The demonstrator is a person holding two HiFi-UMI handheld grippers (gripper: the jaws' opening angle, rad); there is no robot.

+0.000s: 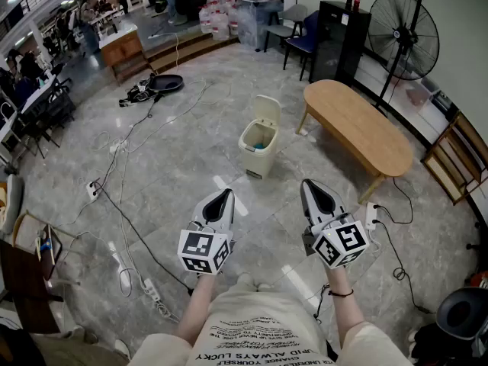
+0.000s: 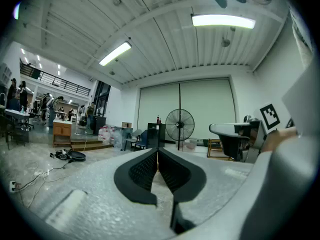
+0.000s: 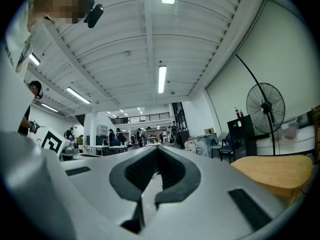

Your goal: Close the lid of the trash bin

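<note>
A cream trash bin stands on the grey floor ahead of me, its lid tipped up and back, blue stuff inside. My left gripper and right gripper are held side by side, well short of the bin, both level. Each has its jaws shut with nothing between them. In the left gripper view the left gripper has its tips meeting, and the right gripper shows the same in the right gripper view. The bin appears in neither gripper view.
An oval wooden table stands right of the bin. A standing fan and a black cabinet are behind it. Cables and a power strip trail over the floor at left. People work at desks far back left.
</note>
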